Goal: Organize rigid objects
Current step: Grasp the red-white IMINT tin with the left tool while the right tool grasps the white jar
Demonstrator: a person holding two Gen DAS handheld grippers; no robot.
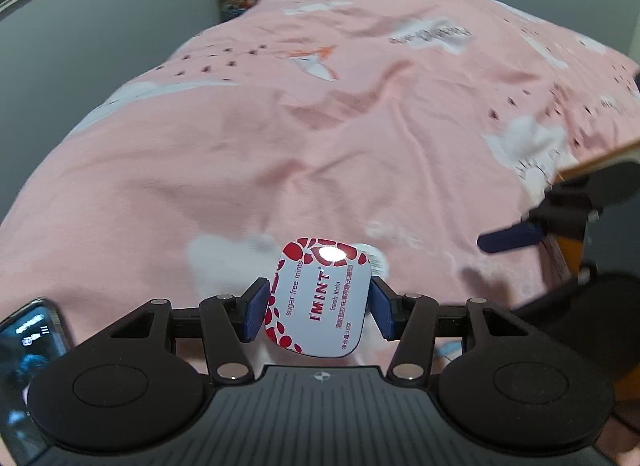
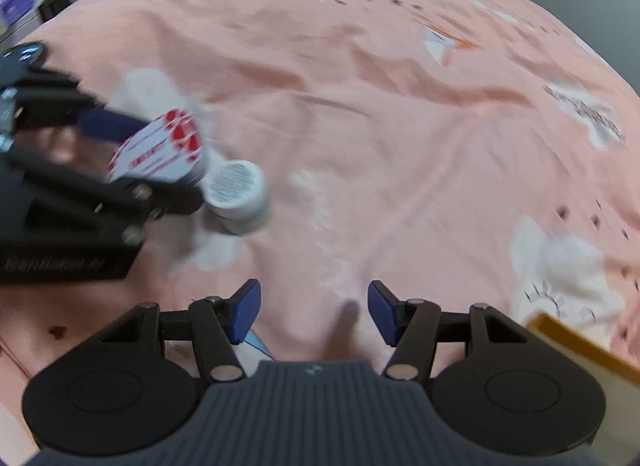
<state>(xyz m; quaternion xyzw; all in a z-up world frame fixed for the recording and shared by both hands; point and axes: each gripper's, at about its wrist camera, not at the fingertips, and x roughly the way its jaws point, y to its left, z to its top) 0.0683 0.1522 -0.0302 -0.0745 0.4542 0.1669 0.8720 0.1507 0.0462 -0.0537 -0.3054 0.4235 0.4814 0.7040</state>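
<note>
Left gripper (image 1: 318, 308) has its blue pads pinched on both sides of the mint tin (image 1: 320, 298), which is carried flat, lid up, above the pink bedspread (image 1: 280, 145). To do this step well, I'd say keep the tin level and the squeeze steady, since the smooth metal edges could slip, and lower it onto a flat patch of fabric, not a crease. Just past the tin lies a small round white jar (image 2: 238, 195) on its side; it looks close enough to be nudged, though I can't tell whether they touch. Further right, the right gripper (image 2: 314, 312) hangs with jaws spread and nothing between them, near a yellow-edged box (image 2: 592, 350) at the corner. A phone (image 1: 28, 350) shows at far left.
</note>
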